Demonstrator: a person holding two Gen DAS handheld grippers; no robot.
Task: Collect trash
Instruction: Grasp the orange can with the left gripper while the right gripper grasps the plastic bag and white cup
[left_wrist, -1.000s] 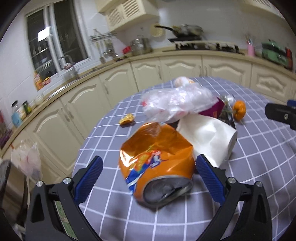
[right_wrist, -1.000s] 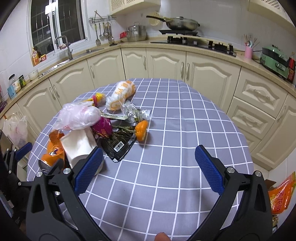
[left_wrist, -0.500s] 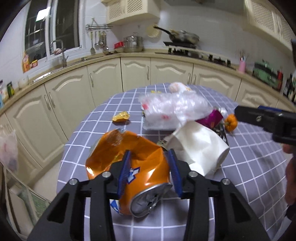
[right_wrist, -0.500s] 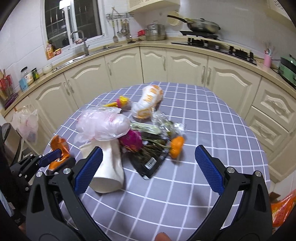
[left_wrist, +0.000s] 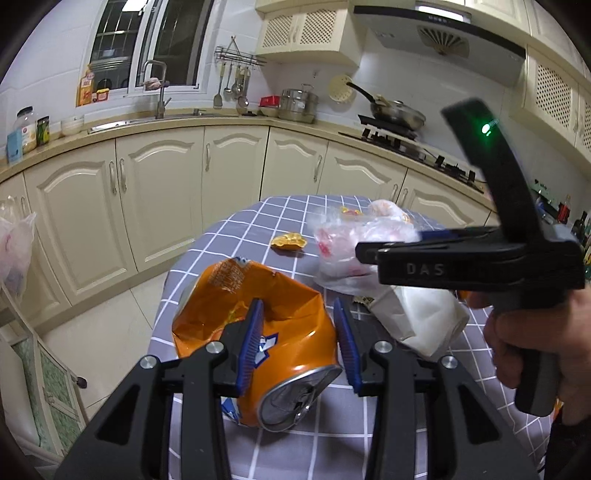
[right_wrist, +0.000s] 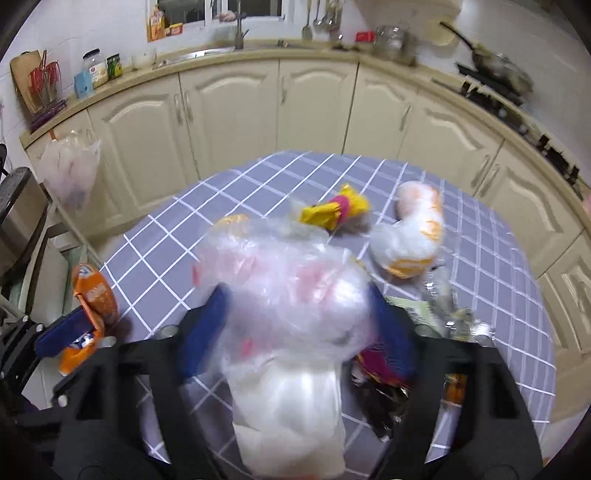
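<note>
Kitchen, checked table (right_wrist: 258, 177) littered with trash, nothing cleared away yet. Left gripper (left_wrist: 299, 343) clamped on crushed orange can (left_wrist: 280, 332) at table edge; right gripper (right_wrist: 299, 325) has just been closing around clear plastic bag (right_wrist: 295, 280), grip not certain. Yellow wrapper (right_wrist: 332, 210), white-orange packet (right_wrist: 413, 236), paper cup (left_wrist: 428, 317) left.

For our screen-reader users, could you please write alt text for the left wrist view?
The left claw grips a crushed orange can at the edge of a checked table. Beside it, the right claw reaches into a clear plastic bag.
</note>
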